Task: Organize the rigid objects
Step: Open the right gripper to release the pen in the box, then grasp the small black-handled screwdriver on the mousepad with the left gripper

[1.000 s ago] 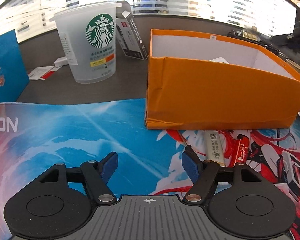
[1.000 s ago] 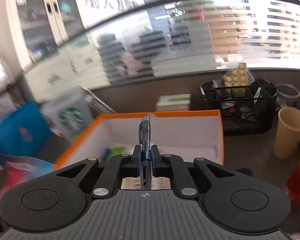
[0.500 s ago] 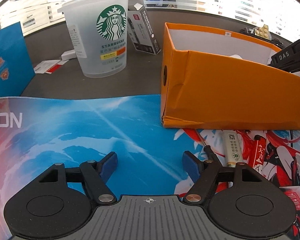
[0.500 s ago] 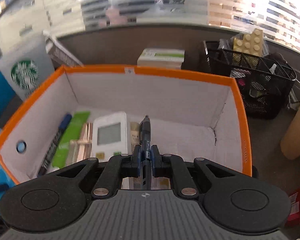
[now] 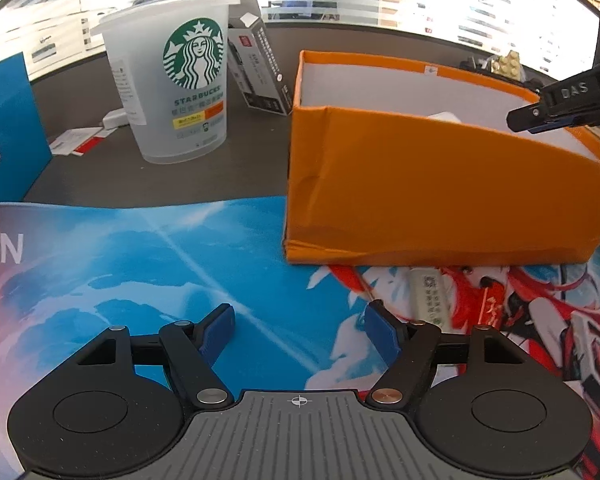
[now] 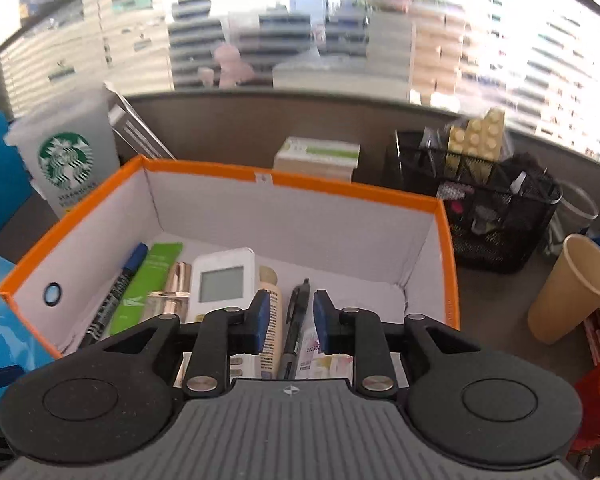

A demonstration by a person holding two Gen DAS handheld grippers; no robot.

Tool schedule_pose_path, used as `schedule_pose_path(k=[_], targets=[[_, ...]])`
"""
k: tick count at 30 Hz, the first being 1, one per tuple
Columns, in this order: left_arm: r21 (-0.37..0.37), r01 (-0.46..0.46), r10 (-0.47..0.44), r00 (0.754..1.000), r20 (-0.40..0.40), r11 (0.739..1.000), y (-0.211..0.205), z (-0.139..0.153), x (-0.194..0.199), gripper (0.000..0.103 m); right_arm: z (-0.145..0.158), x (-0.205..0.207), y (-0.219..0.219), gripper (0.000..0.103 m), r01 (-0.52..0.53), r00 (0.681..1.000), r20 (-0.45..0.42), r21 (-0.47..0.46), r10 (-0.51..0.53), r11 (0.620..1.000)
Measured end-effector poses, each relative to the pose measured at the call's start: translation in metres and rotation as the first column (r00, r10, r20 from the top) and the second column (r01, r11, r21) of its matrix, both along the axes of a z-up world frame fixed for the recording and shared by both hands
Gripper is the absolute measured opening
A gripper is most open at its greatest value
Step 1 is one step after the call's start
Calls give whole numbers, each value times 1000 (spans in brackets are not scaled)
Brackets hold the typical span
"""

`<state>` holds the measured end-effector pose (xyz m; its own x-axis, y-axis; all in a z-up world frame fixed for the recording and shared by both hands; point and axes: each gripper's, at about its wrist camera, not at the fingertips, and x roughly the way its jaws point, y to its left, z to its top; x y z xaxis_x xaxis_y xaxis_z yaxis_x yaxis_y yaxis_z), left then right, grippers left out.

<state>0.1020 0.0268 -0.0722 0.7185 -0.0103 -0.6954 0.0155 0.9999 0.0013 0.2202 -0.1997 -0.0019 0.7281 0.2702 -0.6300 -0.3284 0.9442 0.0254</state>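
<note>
Only our right wrist view shows inside the orange box (image 6: 236, 184): marker (image 6: 116, 292), white device (image 6: 222, 280), dark pen (image 6: 296, 320) lying between the right gripper (image 6: 287, 322) jaws, just parted, not touching. Left gripper (image 5: 300, 330) spread, empty.

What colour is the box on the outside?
Orange, with white inner walls: the box shows best in the left wrist view.

Right tongs (image 6: 287, 322) just parted over the orange box (image 6: 447, 264), dark pen (image 6: 296, 322) loose between their pads.
</note>
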Motion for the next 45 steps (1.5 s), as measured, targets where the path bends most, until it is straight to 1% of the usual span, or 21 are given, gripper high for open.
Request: schedule_pose_path(k=[4, 7, 9, 12, 14, 16, 20, 21, 22, 23, 25, 26, 27, 29, 33, 34, 37, 40, 42, 44, 45], targets=[[-17, 0, 1, 1000, 32, 1000, -3, 7, -3, 73, 8, -20, -3, 24, -23, 999, 43, 18, 22, 1000], [9, 25, -25, 999, 27, 1000, -12, 5, -3, 74, 9, -32, -6, 24, -36, 998, 59, 41, 33, 998], [21, 17, -17, 999, 36, 1000, -15, 1, -3, 75, 9, -41, -5, 25, -45, 997, 69, 53, 42, 998], [37, 11, -13, 999, 50, 999, -16, 1, -3, 74, 9, -56, -5, 29, -66, 994, 86, 65, 60, 996], [26, 16, -18, 999, 50, 1000, -15, 0, -2, 73, 10, -67, -5, 30, -79, 992, 101, 76, 71, 994], [20, 18, -19, 999, 51, 1000, -15, 0, -3, 69, 11, -74, -6, 30, -88, 991, 110, 89, 78, 992], [65, 15, -20, 997, 78, 998, -15, 0, -7, 69, 11, -88, -9, 30, -93, 989, 122, 107, 80, 990], [104, -11, 3, 997, 78, 995, -15, -1, -7, 64, 10, -91, -11, 30, -93, 989, 123, 115, 79, 989], [137, -32, 24, 998, 61, 990, -12, -6, -4, 66, 9, -94, -13, 30, -92, 989, 123, 122, 77, 988], [102, -28, 21, 998, 63, 994, -5, -7, -4, 66, 8, -98, -15, 31, -91, 990, 122, 130, 75, 987], [-15, -47, 47, 999, 12, 999, 8, -2, -6, 57, 6, -101, -19, 31, -85, 990, 122, 144, 68, 986], [-52, -39, 40, 999, 17, 998, 9, 3, -11, 54, 5, -103, -20, 31, -84, 990, 124, 146, 66, 986], [-55, -27, 28, 999, 30, 998, 6, 6, -16, 54, 5, -105, -21, 31, -80, 990, 124, 150, 62, 985], [-20, 15, -14, 999, 49, 1000, -6, 8, -21, 54, 4, -107, -24, 32, -78, 991, 123, 162, 58, 984], [26, 55, -57, 996, 63, 998, -25, 3, -23, 54, -2, -109, -26, 34, -73, 992, 114, 185, 53, 980], [35, 67, -69, 997, 46, 997, -29, 1, -21, 55, -3, -110, -26, 34, -73, 993, 110, 186, 54, 980], [44, 32, -34, 998, 52, 999, -29, -4, -15, 65, -7, -108, -25, 34, -78, 993, 101, 193, 59, 978], [51, -3, 0, 998, 57, 999, -24, -5, -14, 65, -7, -100, -27, 34, -88, 993, 100, 243, 65, 966], [57, -29, 25, 998, 64, 998, -17, -6, -14, 65, -7, -99, -24, 34, -85, 993, 102, 238, 62, 967], [45, -31, 28, 998, 55, 999, -14, -6, -13, 60, -6, -102, -22, 36, -93, 991, 111, 240, 68, 966], [44, -24, 21, 998, 53, 999, -14, -5, -13, 50, -6, -103, -22, 37, -95, 991, 115, 244, 69, 965]])
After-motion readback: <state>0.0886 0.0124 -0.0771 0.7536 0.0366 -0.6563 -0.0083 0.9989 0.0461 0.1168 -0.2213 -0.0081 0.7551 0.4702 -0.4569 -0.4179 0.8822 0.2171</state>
